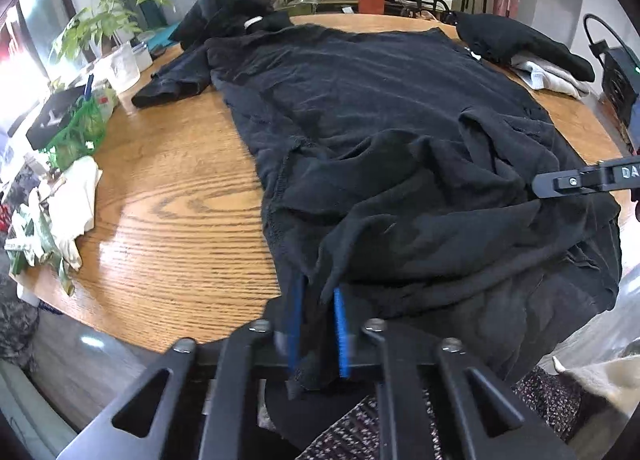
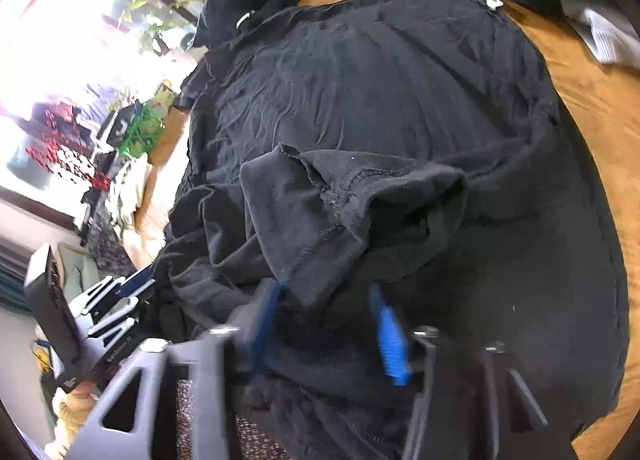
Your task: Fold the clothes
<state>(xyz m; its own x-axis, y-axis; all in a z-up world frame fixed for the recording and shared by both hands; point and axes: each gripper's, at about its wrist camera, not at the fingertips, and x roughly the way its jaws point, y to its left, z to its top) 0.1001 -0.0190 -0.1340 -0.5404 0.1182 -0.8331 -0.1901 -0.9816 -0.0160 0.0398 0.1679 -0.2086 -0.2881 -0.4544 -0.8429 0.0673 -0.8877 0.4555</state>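
Observation:
A black T-shirt (image 1: pixel 360 100) lies spread over the round wooden table (image 1: pixel 168 196), its near part bunched into folds. At the table's near edge my left gripper (image 1: pixel 318 288) is shut on the T-shirt's near hem, with black cloth pinched between the blue pads (image 1: pixel 341 324). My right gripper (image 2: pixel 325 287) stands open with its blue pads (image 2: pixel 390 340) wide apart and a folded-over sleeve (image 2: pixel 340 196) of the T-shirt (image 2: pixel 380 80) lying between and ahead of them. The right gripper (image 1: pixel 580 180) also shows at the right edge of the left wrist view, over the crumpled cloth.
A folded black garment (image 1: pixel 524 40) on a pale cloth (image 1: pixel 548 76) lies at the back right. Another black pile (image 1: pixel 228 12) sits at the back left. A plant (image 1: pixel 108 12), a plastic cup (image 1: pixel 122 66) and clutter crowd the left rim. A black device (image 1: pixel 620 72) stands far right.

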